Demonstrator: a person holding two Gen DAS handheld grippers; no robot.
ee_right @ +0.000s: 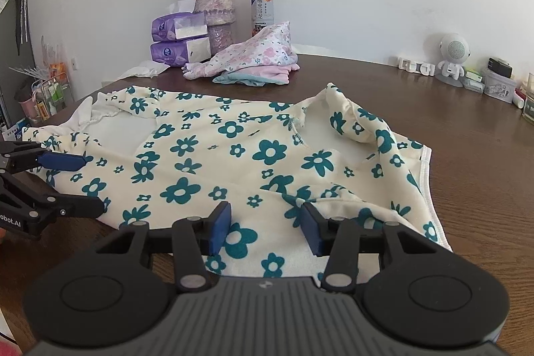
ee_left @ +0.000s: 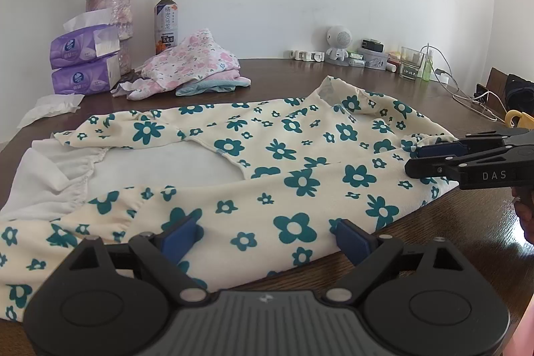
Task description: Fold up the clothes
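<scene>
Cream floral garment (ee_left: pixel 267 155) spread flat on the dark tabletop (ee_right: pixel 434 109), collar end to the right, white-lined hem end to the left; near long edge running just past both tools. Folded pile of pink clothes (ee_left: pixel 197 65) far behind, beside the tissue packs (ee_left: pixel 85 62) and the vase (ee_right: pixel 213 9).

Left hand-held gripper (ee_left: pixel 267 237): jaws wide, hovering over the near edge, nothing pinched. Right hand-held gripper (ee_right: pixel 265 227): jaws at a middling gap, cloth lying between the pads but not visibly squeezed (no puckering at either pad).

Step in hand, as judged: taking hold of the near long edge for a lengthwise fold toward the far side.

For a clean job:
- Seat both pads low enough to catch both layers, not just the top one.
- Grip at matching depth left and right, else the fold line skews.
- Lift together, carry level, lay the edge parallel to the far one.
- Watch the rumpled sleeve (ee_right: pixel 363 125) near the collar; likely to bunch under the fold unless flattened.
</scene>
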